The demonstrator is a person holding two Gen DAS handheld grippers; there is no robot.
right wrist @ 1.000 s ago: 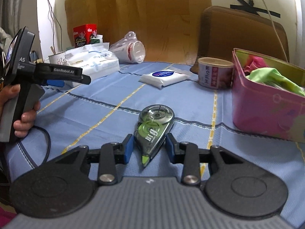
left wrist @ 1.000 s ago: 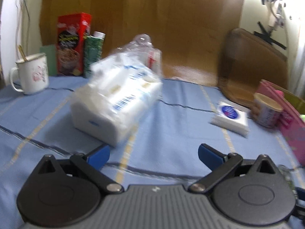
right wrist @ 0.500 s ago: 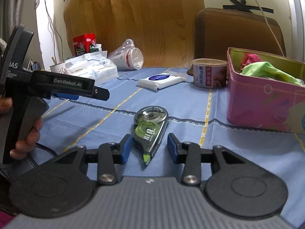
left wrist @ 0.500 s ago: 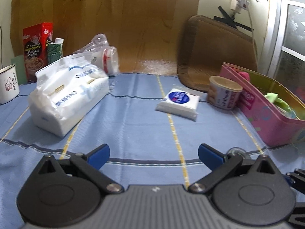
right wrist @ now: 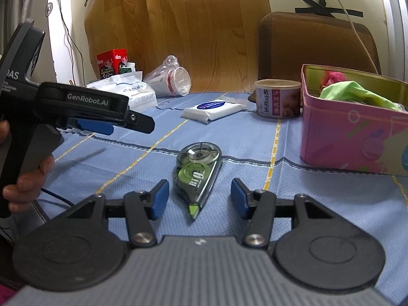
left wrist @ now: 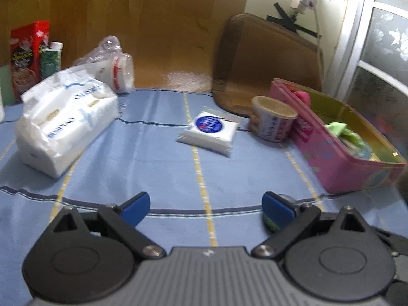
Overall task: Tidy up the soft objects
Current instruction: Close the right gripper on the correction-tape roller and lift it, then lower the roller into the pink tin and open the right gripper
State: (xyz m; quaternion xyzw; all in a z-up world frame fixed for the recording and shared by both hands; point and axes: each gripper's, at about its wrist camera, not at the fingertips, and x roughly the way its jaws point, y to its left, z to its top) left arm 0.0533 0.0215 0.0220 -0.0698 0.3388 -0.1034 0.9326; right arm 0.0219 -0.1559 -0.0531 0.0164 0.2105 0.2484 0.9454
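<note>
Right claw (right wrist: 199,199): released, blue pads spread, low over the bench; nothing gripped.
Correction tape (right wrist: 197,172): lies flat on the blue cloth between the right claw's pads, touching neither, its green tip pointing back at the camera.
Left claw (left wrist: 206,205): released wide, pads well apart, nothing between them but cloth; seen from the right wrist camera it hovers above the bench at the left, held in a hand (right wrist: 24,176).
Bench (left wrist: 158,158): covered by a blue cloth with yellow and dark stripes.
Small tissue pack (left wrist: 209,134): white with a blue round label, flat on the cloth ahead of the left claw, well apart from it.
Large tissue pack (left wrist: 65,121): white plastic wrap, on the cloth at far left.
Pink tin box (left wrist: 341,163): at the right on the bench, open, with green cloth (right wrist: 357,94) and something pink inside.
Round can (left wrist: 272,118): stands just beside the box's far corner, near the small tissue pack.
Bagged paper cups (right wrist: 172,80): lie on their side behind the large tissue pack.
Red carton (left wrist: 28,58): upright at the far left edge.
</note>
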